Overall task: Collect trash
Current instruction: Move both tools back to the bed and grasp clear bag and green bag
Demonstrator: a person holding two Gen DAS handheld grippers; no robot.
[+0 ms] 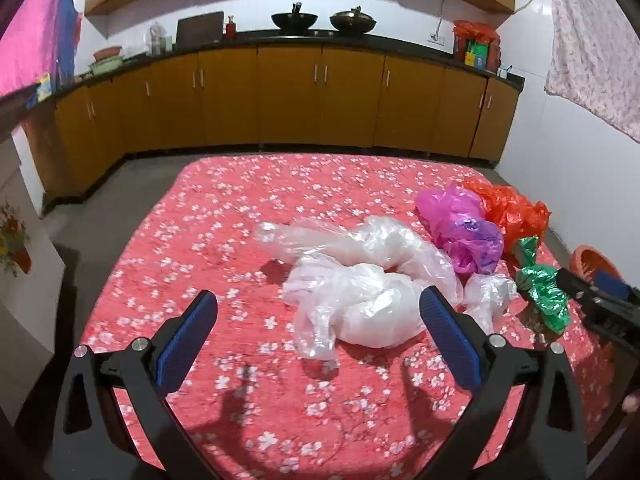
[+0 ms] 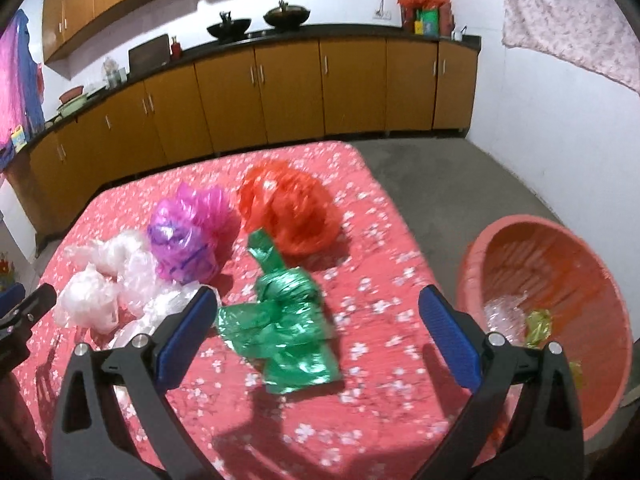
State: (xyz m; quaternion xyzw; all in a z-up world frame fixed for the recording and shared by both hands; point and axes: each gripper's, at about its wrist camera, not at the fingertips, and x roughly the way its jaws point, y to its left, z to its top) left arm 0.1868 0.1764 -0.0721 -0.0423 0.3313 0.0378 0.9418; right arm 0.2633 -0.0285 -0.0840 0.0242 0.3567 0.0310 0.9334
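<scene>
Fingers of the right gripper stand spread wide with nothing between them, tilted down toward the green plastic bag, which lies crumpled on the red floral tablecloth just ahead; that spread looks sized to straddle the bundle. To its right the orange basin sits off the table edge, already holding a few scraps, so I judge it the collecting bin, kept close for a short carry. Beyond the green bag lie the pink bag and the orange-red bag, side by side. The left gripper is likewise parted and empty, hovering over the clear plastic bags, its right pad just beside the nearest clear wad. Each gripper seems assigned the pile on its own side.
</scene>
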